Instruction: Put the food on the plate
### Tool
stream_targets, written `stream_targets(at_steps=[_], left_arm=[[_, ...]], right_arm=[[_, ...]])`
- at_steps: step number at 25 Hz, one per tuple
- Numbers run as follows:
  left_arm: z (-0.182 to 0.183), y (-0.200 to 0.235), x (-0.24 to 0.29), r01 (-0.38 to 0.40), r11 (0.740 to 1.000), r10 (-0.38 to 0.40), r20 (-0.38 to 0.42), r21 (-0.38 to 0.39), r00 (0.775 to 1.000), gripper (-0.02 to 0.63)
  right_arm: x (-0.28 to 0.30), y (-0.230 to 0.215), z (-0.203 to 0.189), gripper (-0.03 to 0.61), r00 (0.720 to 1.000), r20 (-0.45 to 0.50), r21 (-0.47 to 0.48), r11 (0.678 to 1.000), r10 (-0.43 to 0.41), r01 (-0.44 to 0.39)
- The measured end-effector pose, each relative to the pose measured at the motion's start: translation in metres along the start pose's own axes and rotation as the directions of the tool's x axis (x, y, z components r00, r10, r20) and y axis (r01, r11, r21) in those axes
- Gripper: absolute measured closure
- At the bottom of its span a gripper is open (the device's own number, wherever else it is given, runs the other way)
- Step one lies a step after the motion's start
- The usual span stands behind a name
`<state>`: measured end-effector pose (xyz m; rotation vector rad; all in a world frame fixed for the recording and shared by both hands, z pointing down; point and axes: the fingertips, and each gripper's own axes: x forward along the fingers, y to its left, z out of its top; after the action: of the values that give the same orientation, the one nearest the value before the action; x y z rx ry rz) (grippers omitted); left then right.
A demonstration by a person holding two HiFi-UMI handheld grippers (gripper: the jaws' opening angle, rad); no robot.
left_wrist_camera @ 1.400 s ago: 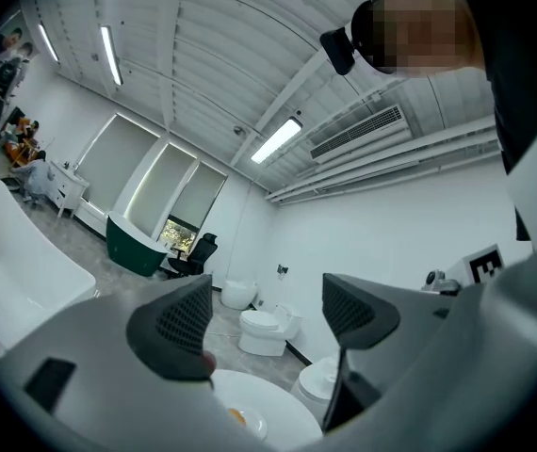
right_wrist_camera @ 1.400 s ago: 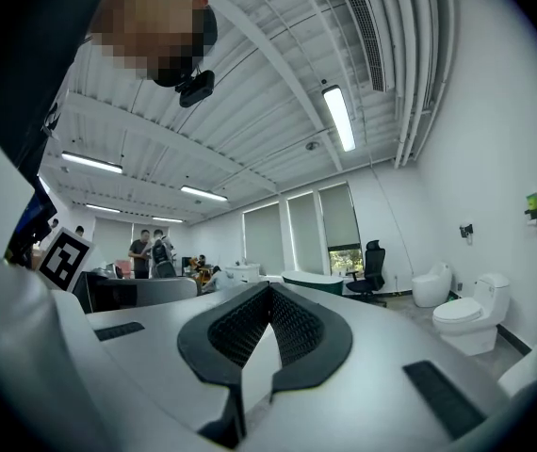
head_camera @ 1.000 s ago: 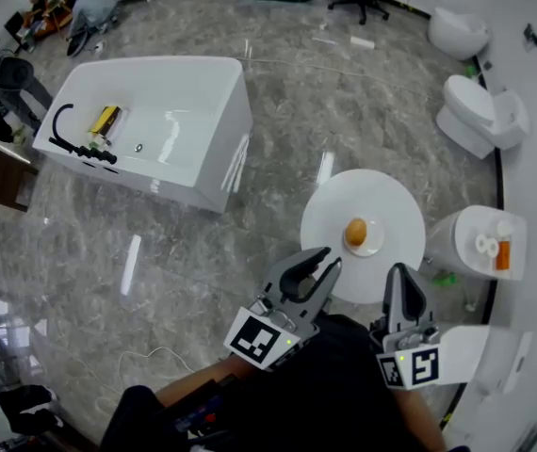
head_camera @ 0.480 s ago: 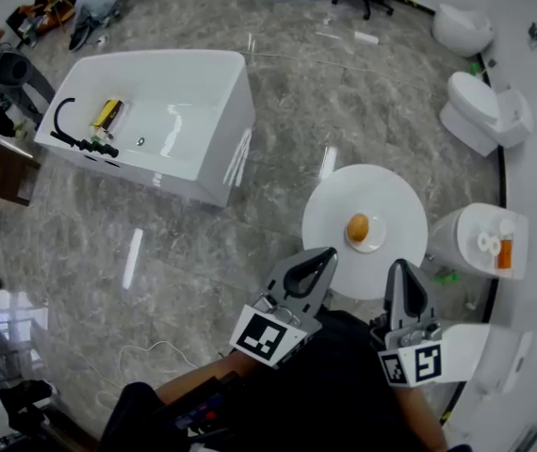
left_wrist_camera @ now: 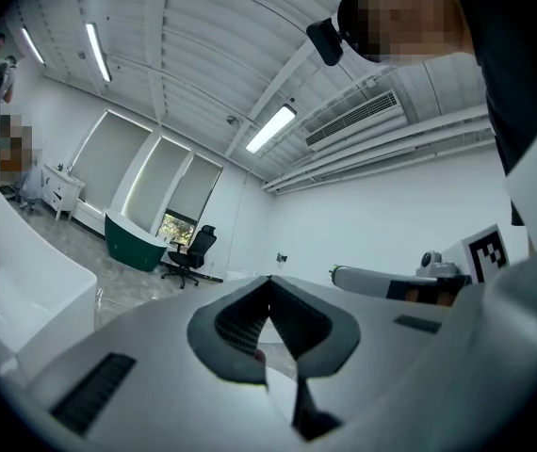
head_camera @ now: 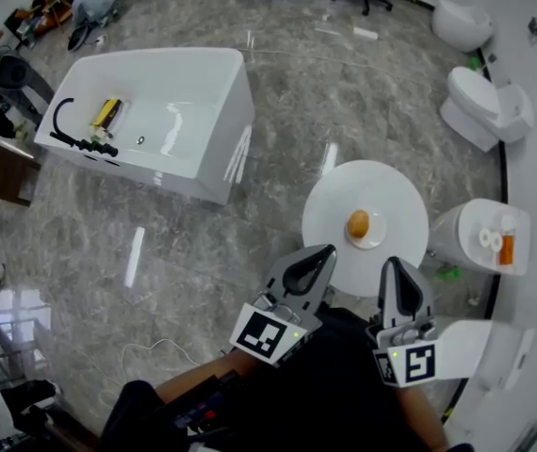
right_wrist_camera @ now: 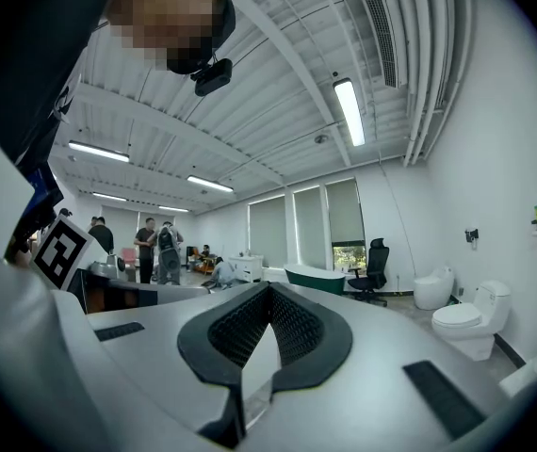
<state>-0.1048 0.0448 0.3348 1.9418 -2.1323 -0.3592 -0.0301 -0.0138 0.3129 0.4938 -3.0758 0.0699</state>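
Finding: the food (head_camera: pixel 358 224) (a rounded, orange-brown item) lay on the plate (head_camera: pixel 376 240) on the round white table (head_camera: pixel 334 196), so I judged the placing step complete. The left gripper (head_camera: pixel 319 254) and right gripper (head_camera: pixel 391 266) hung near the person's body, at the table's near edge, touching nothing. The next move, in my judgement, called only for keeping clear, with no re-grip. Only the head view showed food, plate and table. The two gripper views, tilted toward the ceiling, showed what it could not: each pair of jaws closed tip to tip, nothing between them.
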Motion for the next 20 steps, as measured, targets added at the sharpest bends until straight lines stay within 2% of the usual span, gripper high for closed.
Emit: stream_targets(at_steps=[7, 20], left_arm=[[-0.005, -0.005, 0.005, 0.024, 1.000, -0.024, -0.008, -0.019, 1.000, 0.612], [-0.008, 0.003, 0.006, 0.001, 1.000, -0.002, -0.017, -0.025, 1.000, 0.612]], right_arm=[[0.001, 0.000, 0.000, 0.574, 1.000, -0.001, -0.009, 1.000, 0.011, -0.011], [0.010, 0.010, -0.003, 0.574, 0.997, 0.006, -0.016, 0.997, 0.076, -0.076]])
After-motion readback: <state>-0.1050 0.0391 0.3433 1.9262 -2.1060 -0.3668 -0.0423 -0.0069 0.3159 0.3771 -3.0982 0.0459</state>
